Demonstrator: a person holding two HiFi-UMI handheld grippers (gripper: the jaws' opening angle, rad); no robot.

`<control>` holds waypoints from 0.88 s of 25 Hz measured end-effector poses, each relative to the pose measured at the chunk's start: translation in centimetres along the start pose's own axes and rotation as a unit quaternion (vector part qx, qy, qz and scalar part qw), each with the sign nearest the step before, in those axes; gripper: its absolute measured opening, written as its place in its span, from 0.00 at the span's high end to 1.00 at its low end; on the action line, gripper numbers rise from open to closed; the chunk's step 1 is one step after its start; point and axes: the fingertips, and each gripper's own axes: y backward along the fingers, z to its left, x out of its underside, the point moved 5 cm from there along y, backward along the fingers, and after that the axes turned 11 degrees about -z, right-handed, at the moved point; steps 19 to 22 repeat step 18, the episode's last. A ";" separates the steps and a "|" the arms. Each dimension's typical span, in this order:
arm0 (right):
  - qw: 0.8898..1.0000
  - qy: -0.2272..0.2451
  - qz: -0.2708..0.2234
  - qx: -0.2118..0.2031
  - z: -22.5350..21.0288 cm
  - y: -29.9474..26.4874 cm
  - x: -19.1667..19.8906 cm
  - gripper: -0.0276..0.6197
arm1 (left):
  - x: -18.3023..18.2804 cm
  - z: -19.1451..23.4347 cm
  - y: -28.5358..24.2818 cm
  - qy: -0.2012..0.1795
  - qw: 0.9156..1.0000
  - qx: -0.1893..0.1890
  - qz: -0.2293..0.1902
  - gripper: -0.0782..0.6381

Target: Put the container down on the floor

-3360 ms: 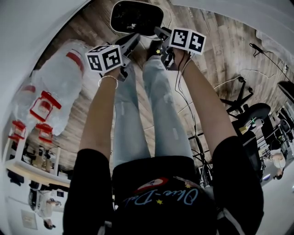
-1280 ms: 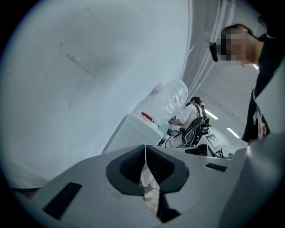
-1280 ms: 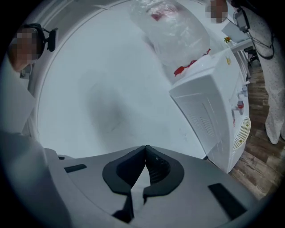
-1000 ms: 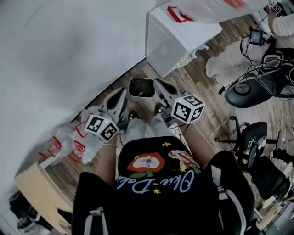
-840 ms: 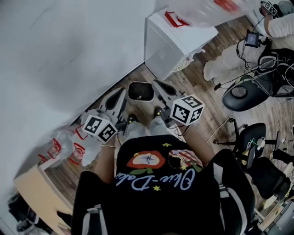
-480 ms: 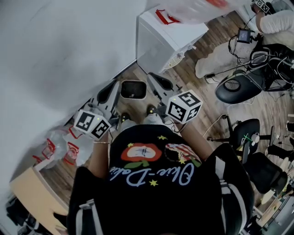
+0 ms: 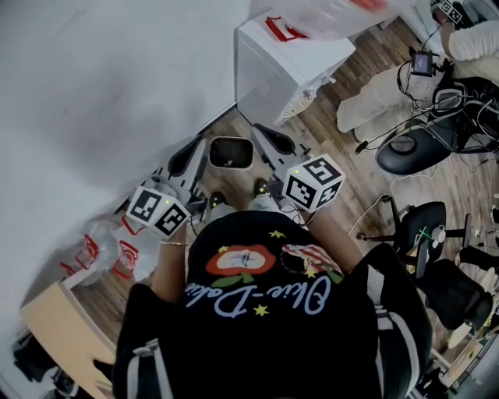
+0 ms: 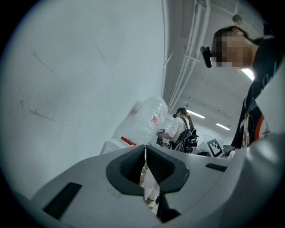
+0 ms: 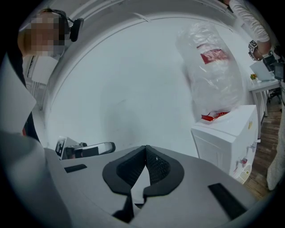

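The container [image 7: 231, 153], a dark bin with a pale rim, stands upright on the wooden floor near the wall. My left gripper [image 7: 195, 150] hangs just left of it and my right gripper [image 7: 263, 132] just right of it, both apart from its rim. In the left gripper view the left gripper [image 8: 144, 149] is shut with nothing between its pads. The right gripper [image 9: 145, 149] is likewise shut and empty in its own view. The container shows in neither gripper view.
A white cabinet [image 7: 288, 62] with a clear plastic bag [image 7: 335, 14] on top stands behind the container. More plastic bags [image 7: 117, 249] lie at the left by the wall. Office chairs [image 7: 421, 148], cables and another person [image 7: 390, 97] fill the right side.
Both grippers have lifted away from the container's rim, and the head camera has risen with them. The container stays on the floor and looks smaller now.
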 end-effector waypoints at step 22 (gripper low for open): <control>1.000 -0.008 0.001 0.012 -0.4 0.5 0.6 0.96 | 0.5 -0.3 0.2 0.013 1.000 -0.003 0.003 0.88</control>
